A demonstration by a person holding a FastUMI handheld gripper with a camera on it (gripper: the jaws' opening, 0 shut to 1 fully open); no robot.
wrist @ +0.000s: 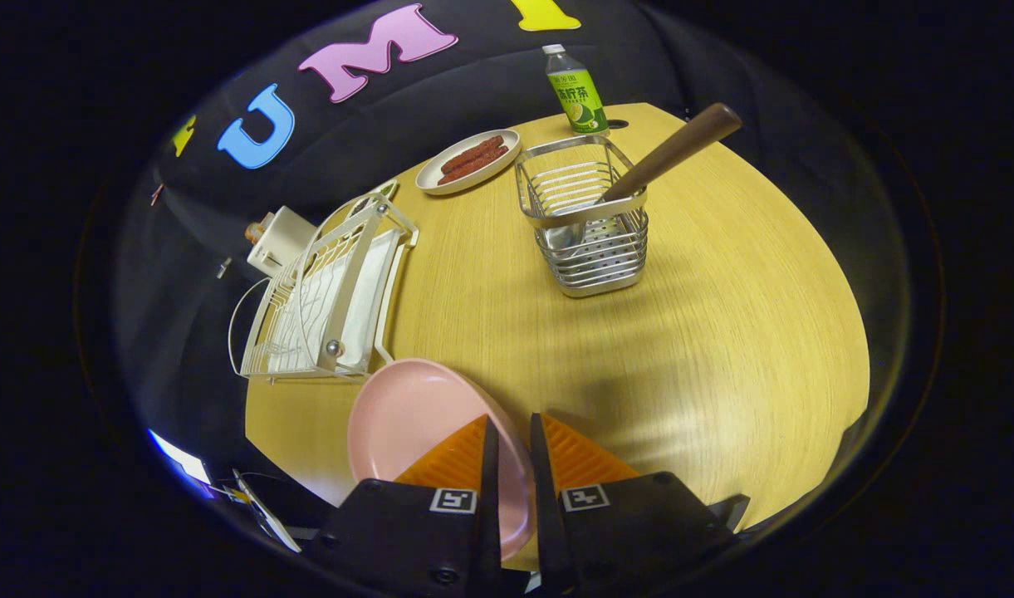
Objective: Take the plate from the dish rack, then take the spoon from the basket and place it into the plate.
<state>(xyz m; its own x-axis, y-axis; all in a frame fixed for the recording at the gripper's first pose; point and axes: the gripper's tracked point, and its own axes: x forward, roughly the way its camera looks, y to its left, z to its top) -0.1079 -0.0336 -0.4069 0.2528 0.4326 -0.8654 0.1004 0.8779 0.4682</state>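
Observation:
My gripper (511, 432) is shut on the rim of a pink plate (407, 419), one finger on each face of the rim. The plate hangs low over the wooden table (722, 332), to the left of the fingers and just in front of the white dish rack (324, 291). Beyond the fingers stands a metal wire basket (585, 220). A spoon with a brown wooden handle (673, 154) leans in it, its bowl down inside against the near wall.
A white plate with reddish sausages (469, 159) lies behind the basket to the left, and a green-labelled bottle (577, 91) stands at the far table edge. A white box (278, 237) sits behind the rack. Bare tabletop spreads right of the fingers.

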